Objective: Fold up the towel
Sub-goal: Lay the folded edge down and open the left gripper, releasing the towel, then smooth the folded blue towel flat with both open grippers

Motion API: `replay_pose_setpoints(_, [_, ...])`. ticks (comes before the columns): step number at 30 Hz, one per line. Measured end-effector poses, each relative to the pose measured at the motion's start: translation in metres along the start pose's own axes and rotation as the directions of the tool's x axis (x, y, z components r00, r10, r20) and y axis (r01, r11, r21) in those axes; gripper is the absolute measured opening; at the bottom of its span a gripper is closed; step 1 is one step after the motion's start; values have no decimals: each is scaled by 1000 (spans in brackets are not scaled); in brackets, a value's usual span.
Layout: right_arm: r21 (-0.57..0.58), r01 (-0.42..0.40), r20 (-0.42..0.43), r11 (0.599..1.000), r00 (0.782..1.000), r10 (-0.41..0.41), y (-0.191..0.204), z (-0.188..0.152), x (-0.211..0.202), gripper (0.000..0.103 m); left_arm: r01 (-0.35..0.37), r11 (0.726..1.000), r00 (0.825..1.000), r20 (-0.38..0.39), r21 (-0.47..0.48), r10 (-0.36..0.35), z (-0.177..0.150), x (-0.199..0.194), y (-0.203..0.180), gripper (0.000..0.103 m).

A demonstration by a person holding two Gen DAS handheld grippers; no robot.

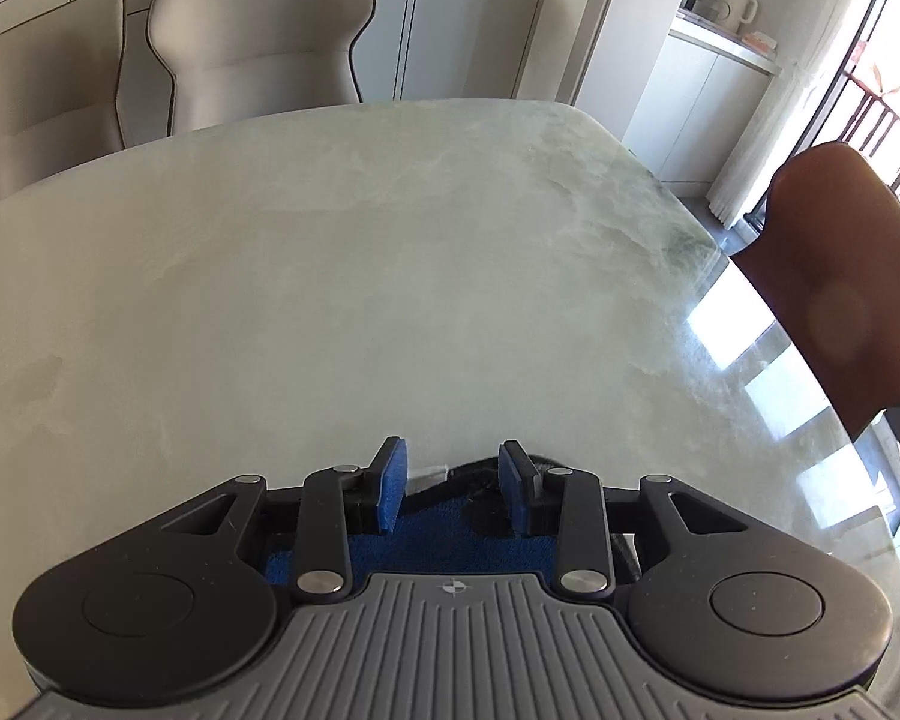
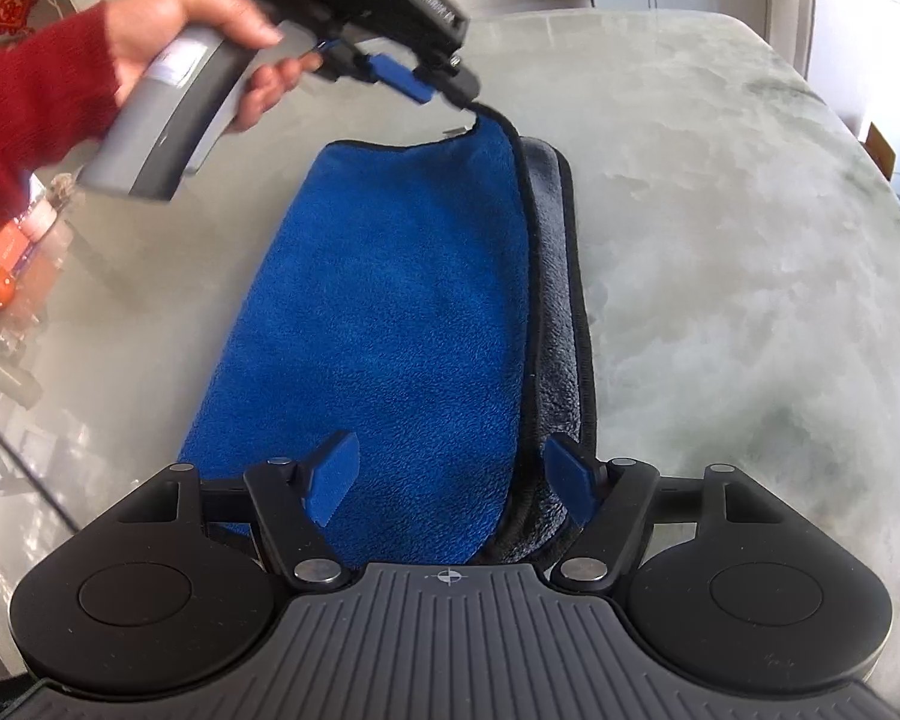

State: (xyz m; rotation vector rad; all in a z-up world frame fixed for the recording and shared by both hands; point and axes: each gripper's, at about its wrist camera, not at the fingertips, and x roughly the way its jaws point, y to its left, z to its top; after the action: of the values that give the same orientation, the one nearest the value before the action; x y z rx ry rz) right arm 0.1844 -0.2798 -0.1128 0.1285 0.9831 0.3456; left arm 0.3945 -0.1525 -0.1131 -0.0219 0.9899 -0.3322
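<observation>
A blue towel (image 2: pixel 390 312) with a dark grey underside (image 2: pixel 561 300) and black edging lies folded lengthwise on the marble table (image 2: pixel 720 240). My right gripper (image 2: pixel 450 483) is open, its blue pads astride the towel's near end. My left gripper (image 2: pixel 444 93), held by a hand in a red sleeve, sits at the towel's far corner, which rises in a peak to its fingers; its pads look parted. In the left wrist view the left gripper (image 1: pixel 453 489) is open, with a bit of towel (image 1: pixel 444 531) below and between its pads.
Two beige chairs (image 1: pixel 258 36) stand at the table's far side. A brown chair (image 1: pixel 840 276) stands at the right edge. Small clutter (image 2: pixel 6 264) sits at the table's left side. A counter with a kettle (image 1: pixel 732 0) stands behind.
</observation>
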Motion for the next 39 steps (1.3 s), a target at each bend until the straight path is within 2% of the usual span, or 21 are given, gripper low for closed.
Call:
replay_pose_setpoints(2, [-10, -9, 7, 1000, 1000, 9, 1, 4, 0, 70, -15, 1000, 1000, 5, -26, 15, -3, -3, 5, 35])
replay_pose_setpoints(4, [-25, -10, 16, 1000, 1000, 10, 3, 10, 3, 70, -61, 997, 997, 35, -50, 63, -4, -8, 10, 35])
replay_pose_setpoints(6, [-34, -3, 13, 999, 1000, 4, 4, 15, 10, 70, -60, 997, 996, 70, -50, 63, -1, -15, 11, 38])
replay_pose_setpoints(7, [-33, -6, 13, 999, 1000, 7, 4, 16, 12, 71, -57, 997, 995, 83, -56, 61, 1, -18, 12, 45])
replay_pose_setpoints(9, [-37, -5, 16, 999, 1000, 5, 3, 19, 17, 71, -48, 997, 993, 108, -65, 54, 5, -22, 13, 50])
replay_pose_setpoints(11, [-44, 8, 22, 999, 1000, -7, 3, 21, 20, 71, -42, 997, 993, 109, -58, 48, 12, -21, 11, 50])
replay_pose_setpoints(14, [-59, 43, 36, 997, 999, -41, 3, 25, 26, 69, -29, 999, 995, 95, -33, 32, 21, -15, 3, 50])
replay_pose_setpoints(16, [-53, 45, 41, 998, 998, -43, 0, 25, 26, 54, -6, 1000, 997, 77, 7, 5, 21, -12, -6, 50])
replay_pose_setpoints(19, [-55, 47, 45, 997, 998, -44, -1, 21, 25, 47, 16, 997, 999, 45, 75, -20, 16, -7, -20, 50])
replay_pose_setpoints(21, [-53, 51, 47, 997, 998, -49, -1, 19, 27, 46, 16, 993, 1000, 18, 118, -18, 6, 0, -30, 50])
replay_pose_setpoints(29, [-46, 70, 57, 996, 996, -67, -2, 15, 26, 44, 35, 994, 999, -43, 107, -31, -27, -5, -24, 50])
replay_pose_setpoints(32, [-19, 70, 53, 997, 996, -69, -8, 11, 22, 34, 29, 994, 998, -52, 107, -23, -40, -13, -19, 50])
replay_pose_setpoints(34, [13, 60, 55, 998, 997, -61, -13, 6, 21, 22, 27, 994, 998, -56, 103, -21, -54, -21, -13, 50])
replay_pose_setpoints(38, [14, 46, 62, 999, 997, -47, -20, 6, 22, 11, 29, 996, 997, -76, 86, -22, -70, -30, -7, 50])
replay_pose_setpoints(39, [24, 50, 62, 998, 997, -52, -22, 7, 22, 6, 28, 996, 996, -81, 81, -21, -74, -31, -6, 50])
